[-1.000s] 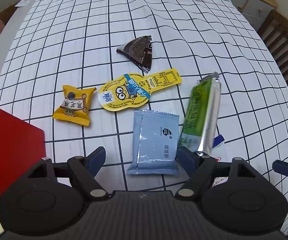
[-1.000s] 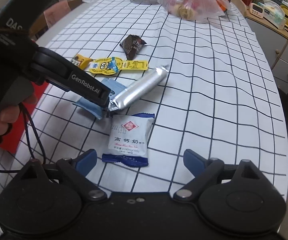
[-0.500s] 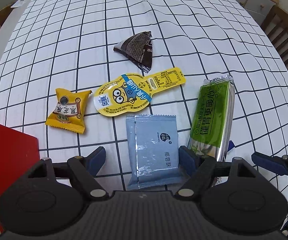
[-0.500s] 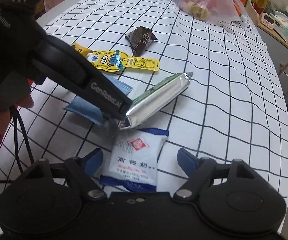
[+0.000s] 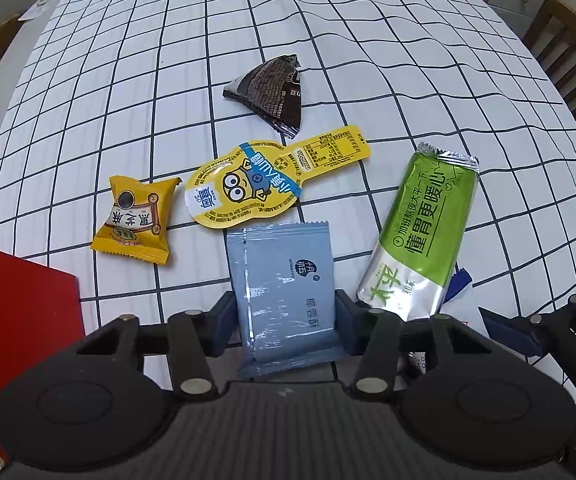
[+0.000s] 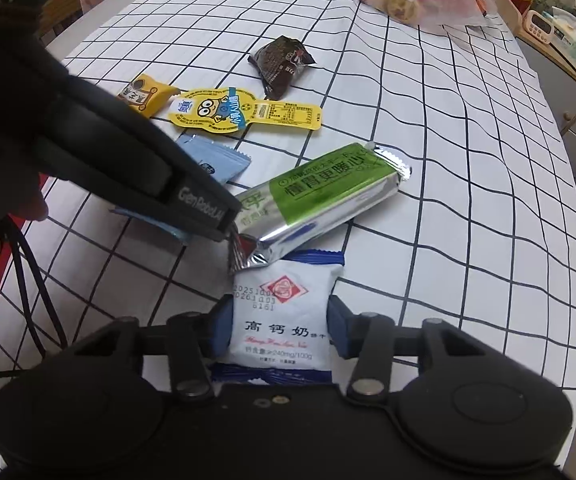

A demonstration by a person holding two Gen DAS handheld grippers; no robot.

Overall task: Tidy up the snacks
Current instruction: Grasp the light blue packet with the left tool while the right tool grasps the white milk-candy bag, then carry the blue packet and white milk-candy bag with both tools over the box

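Grid-patterned cloth covers the surface (image 5: 368, 60), with much of its far part and right side bare up to the curved edge. Left tongs (image 5: 283, 320) have just been closing and now clench the near end of a grey-blue packet (image 5: 283, 280). Right tongs (image 6: 279, 328) have just been closing on a white packet (image 6: 283, 312), pads against both sides. A green bar (image 6: 328, 196) overlaps the white packet's far edge. Beyond lie a yellow pouch (image 5: 255, 184), an orange candy (image 5: 135, 216) and a dark wrapper (image 5: 271, 88), apart from one another. A red box (image 5: 15, 320) sits at the near left edge.
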